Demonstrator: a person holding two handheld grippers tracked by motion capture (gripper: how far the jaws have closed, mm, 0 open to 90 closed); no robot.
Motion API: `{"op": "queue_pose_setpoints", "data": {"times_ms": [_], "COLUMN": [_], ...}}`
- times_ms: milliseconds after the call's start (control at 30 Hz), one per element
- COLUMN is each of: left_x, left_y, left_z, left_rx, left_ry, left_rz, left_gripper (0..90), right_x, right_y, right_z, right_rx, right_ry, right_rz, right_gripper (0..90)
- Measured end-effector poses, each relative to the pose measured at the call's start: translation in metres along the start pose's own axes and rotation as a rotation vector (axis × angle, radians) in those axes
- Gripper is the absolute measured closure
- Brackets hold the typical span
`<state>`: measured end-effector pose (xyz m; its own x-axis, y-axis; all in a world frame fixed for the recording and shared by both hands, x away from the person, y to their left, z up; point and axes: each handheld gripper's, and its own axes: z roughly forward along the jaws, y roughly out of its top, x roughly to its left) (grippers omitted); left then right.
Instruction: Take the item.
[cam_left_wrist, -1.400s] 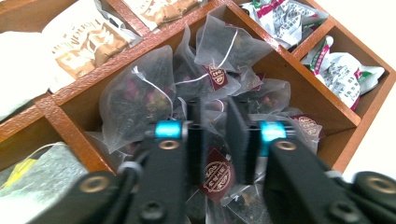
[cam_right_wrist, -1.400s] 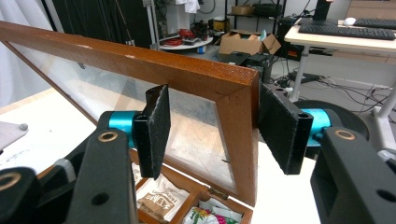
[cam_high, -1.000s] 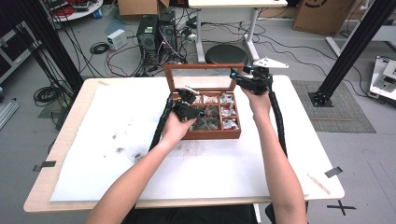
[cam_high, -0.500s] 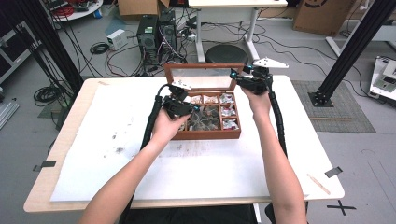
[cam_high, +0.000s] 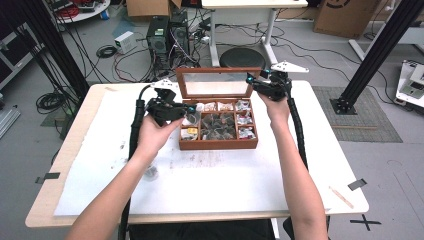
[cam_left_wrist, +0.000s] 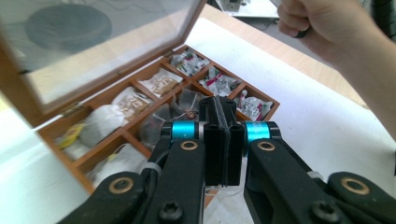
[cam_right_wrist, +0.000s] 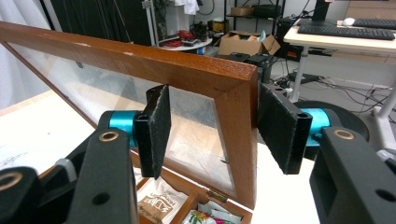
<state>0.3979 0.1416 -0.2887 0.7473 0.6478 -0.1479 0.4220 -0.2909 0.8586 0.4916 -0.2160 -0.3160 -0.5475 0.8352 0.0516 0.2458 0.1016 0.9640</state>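
Note:
A brown wooden tea box (cam_high: 218, 144) stands at the table's middle, its compartments holding several wrapped tea bags (cam_high: 217, 125). Its glass lid (cam_high: 217, 89) is raised. My left gripper (cam_high: 187, 114) hovers at the box's left end, jaws pressed together with nothing seen between them. In the left gripper view it (cam_left_wrist: 219, 112) is shut above the tea bags (cam_left_wrist: 161, 83). My right gripper (cam_high: 252, 82) is at the lid's right edge. In the right gripper view it (cam_right_wrist: 212, 126) is open, and its pads straddle the lid's wooden frame (cam_right_wrist: 238, 121).
A white sheet (cam_high: 225, 175) covers the tabletop. A small pale scrap (cam_high: 150, 172) lies on it near my left forearm, and a thin stick (cam_high: 342, 196) lies at the front right. Computer towers (cam_high: 167, 32) and cables stand on the floor behind the table.
My left gripper has drawn back leftward from over the box's middle to its left end. The right gripper has stayed at the lid's edge.

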Motion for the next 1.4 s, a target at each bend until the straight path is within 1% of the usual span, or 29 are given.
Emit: {"op": "queue_pose_setpoints", "data": {"times_ms": [233,600,733,833,933,1000,1100,1167,1400], "left_x": [0.003,0.003,0.001,-0.001,-0.004,-0.006,-0.008,-0.009,-0.007], "left_y": [-0.009,-0.035,-0.046,-0.054,-0.064,-0.070,-0.079,-0.085,-0.102], "left_z": [-0.038,-0.082,-0.090,-0.095,-0.099,-0.102,-0.105,-0.108,-0.116], "left_rx": [-0.043,-0.063,-0.058,-0.052,-0.051,-0.044,-0.032,-0.036,-0.016], "left_ry": [0.022,0.061,0.068,0.064,0.070,0.066,0.075,0.084,0.095], "left_rz": [0.000,0.003,-0.006,-0.001,-0.006,-0.007,-0.004,-0.017,-0.037], "left_gripper": [89.4,89.4,89.5,89.5,89.4,89.5,89.5,89.5,89.4], "right_x": [-0.001,-0.001,-0.002,-0.001,-0.001,-0.001,-0.001,-0.001,-0.001], "right_y": [0.001,0.003,0.003,0.004,0.004,0.004,0.004,0.004,0.004], "right_z": [0.002,0.003,0.003,0.002,0.001,0.001,0.001,0.001,0.002], "right_rx": [-0.004,-0.004,-0.004,-0.006,-0.007,-0.007,-0.007,-0.007,-0.008], "right_ry": [-0.003,0.001,0.000,0.002,0.003,0.003,0.004,0.003,0.002], "right_rz": [0.003,0.008,0.009,0.010,0.010,0.011,0.010,0.011,0.011], "right_gripper": [46.2,46.1,46.2,46.1,46.1,46.1,46.1,46.0,46.1]}}
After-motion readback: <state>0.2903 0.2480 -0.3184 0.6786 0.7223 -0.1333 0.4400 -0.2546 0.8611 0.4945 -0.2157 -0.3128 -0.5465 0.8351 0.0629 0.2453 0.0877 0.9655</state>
